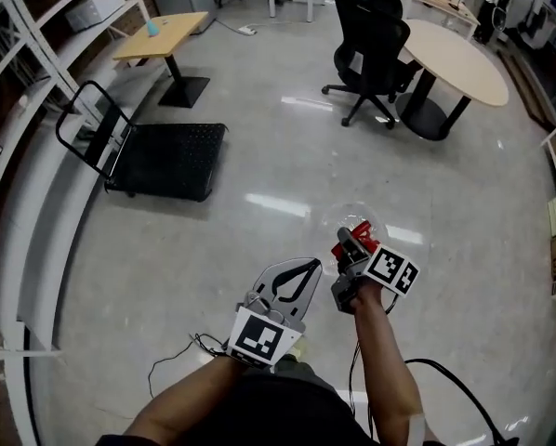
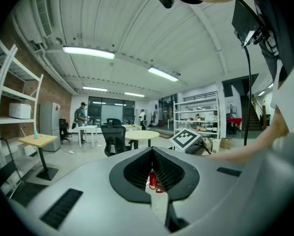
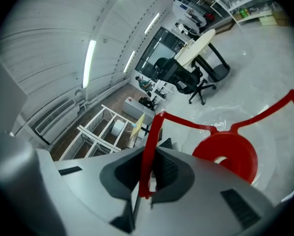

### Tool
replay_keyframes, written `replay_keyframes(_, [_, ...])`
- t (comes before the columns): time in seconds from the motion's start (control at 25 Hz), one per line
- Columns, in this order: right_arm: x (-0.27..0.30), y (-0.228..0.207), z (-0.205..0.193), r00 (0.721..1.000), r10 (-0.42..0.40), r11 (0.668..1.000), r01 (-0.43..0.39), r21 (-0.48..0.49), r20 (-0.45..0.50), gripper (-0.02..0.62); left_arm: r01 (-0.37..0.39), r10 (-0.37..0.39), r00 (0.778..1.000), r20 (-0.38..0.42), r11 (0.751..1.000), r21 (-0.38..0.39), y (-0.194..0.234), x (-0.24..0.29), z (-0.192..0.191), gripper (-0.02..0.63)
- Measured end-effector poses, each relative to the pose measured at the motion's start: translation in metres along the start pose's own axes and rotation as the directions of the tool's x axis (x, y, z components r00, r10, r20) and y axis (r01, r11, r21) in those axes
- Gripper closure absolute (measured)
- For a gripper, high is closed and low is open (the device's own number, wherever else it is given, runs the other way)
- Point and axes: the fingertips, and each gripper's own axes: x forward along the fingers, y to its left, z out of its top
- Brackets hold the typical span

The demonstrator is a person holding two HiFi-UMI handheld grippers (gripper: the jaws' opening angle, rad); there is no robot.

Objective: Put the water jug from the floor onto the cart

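Right gripper view: my right gripper (image 3: 148, 173) has its jaws clenched on the red handle (image 3: 154, 132) of the water jug (image 1: 356, 229), which hangs beneath. In the head view the cart (image 1: 171, 161) lies upper left, well apart. My left gripper (image 1: 308, 269), jaws closed on nothing, is nearer it.

Glossy floor (image 1: 259, 249), matt cart (image 1: 171, 161), smooth plastic jug handle (image 3: 152, 146).

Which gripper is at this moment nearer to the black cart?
Left. The left gripper is on the cart's side, though well apart from it; the right gripper is beyond the left one, shut on the jug's handle.
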Motion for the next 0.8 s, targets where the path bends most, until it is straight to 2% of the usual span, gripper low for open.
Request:
replay_keyframes(0.2, [0.076, 0.054, -0.038, 0.991, 0.075, 0.997, -0.076, -0.003, -0.107, 0.568, -0.100, 0.100, 0.995, 0.016, 0.995, -0.030, 0.067, -0.027, -0.003, 0.601])
replay_keyframes(0.4, [0.162, 0.103, -0.097, 0.970, 0.110, 0.994, -0.112, 0.007, -0.216, 0.568, -0.145, 0.146, 0.989, 0.018, 0.989, -0.038, 0.151, -0.053, -0.021, 0.601])
replay_keyframes(0.56, [0.238, 0.145, -0.143, 0.952, 0.115, 0.993, -0.119, 0.002, -0.284, 0.568, -0.166, 0.168, 0.985, 0.040, 0.985, -0.048, 0.239, -0.077, -0.031, 0.601])
replay_keyframes(0.8, [0.357, 0.213, -0.187, 0.940, 0.112, 0.993, -0.118, -0.001, -0.323, 0.568, -0.204, 0.206, 0.978, 0.036, 0.978, -0.047, 0.375, -0.121, -0.039, 0.601])
